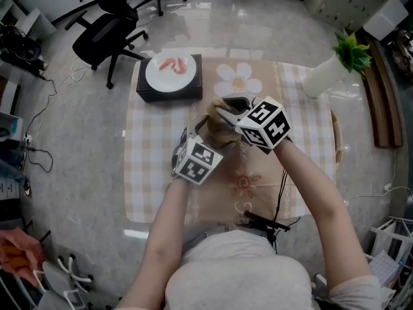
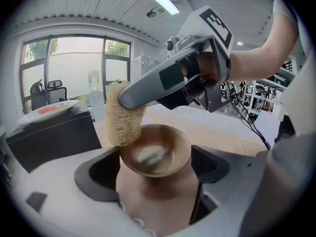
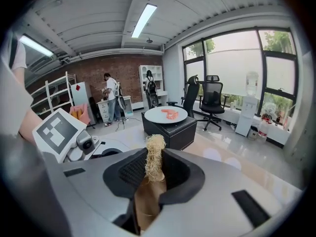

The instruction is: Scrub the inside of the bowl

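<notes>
Over one checked-cloth surface point(image 1: 155, 173), two hand-held grippers meet: the left hand-held gripper point(image 2: 154, 172) clamps one brown bowl point(image 2: 163, 149) between its jaws, while the right hand-held gripper point(image 3: 153, 176) pinches one loofah scrubber point(image 3: 155, 157), its end against the bowl's rim

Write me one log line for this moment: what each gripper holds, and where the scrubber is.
left gripper: shut on bowl | right gripper: shut on loofah | loofah: against bowl rim
</notes>
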### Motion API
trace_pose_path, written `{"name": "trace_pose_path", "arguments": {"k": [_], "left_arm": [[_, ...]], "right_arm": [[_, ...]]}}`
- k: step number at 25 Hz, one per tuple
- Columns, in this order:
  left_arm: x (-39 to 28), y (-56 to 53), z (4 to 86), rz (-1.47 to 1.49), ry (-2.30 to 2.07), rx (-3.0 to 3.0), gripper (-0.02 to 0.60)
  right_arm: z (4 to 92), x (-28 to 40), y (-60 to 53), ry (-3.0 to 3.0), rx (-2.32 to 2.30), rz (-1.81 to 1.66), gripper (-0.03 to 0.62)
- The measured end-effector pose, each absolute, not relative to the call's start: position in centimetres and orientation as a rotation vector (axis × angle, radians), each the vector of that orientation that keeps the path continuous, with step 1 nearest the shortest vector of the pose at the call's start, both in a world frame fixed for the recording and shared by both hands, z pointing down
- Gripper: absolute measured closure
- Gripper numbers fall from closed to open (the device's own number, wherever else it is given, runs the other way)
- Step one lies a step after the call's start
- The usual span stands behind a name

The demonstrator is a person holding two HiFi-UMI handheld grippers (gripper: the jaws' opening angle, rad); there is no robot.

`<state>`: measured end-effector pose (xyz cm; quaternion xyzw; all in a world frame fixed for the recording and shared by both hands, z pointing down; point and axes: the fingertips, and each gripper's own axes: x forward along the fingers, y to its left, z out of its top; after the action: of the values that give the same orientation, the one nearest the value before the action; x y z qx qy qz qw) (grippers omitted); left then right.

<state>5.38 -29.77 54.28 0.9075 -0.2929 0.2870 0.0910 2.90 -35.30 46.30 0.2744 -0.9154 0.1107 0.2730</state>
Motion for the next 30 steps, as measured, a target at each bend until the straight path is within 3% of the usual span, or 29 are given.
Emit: {"name": "trace_pose_path", "arguments": {"k": [30], "left_arm": [[5.4, -29.7, 54.3, 0.848, -0.858, 2.696, 0.133]], "right_arm": [[46.0, 9.7, -34.7, -2.360, 0.839, 0.282, 0.511]]}}
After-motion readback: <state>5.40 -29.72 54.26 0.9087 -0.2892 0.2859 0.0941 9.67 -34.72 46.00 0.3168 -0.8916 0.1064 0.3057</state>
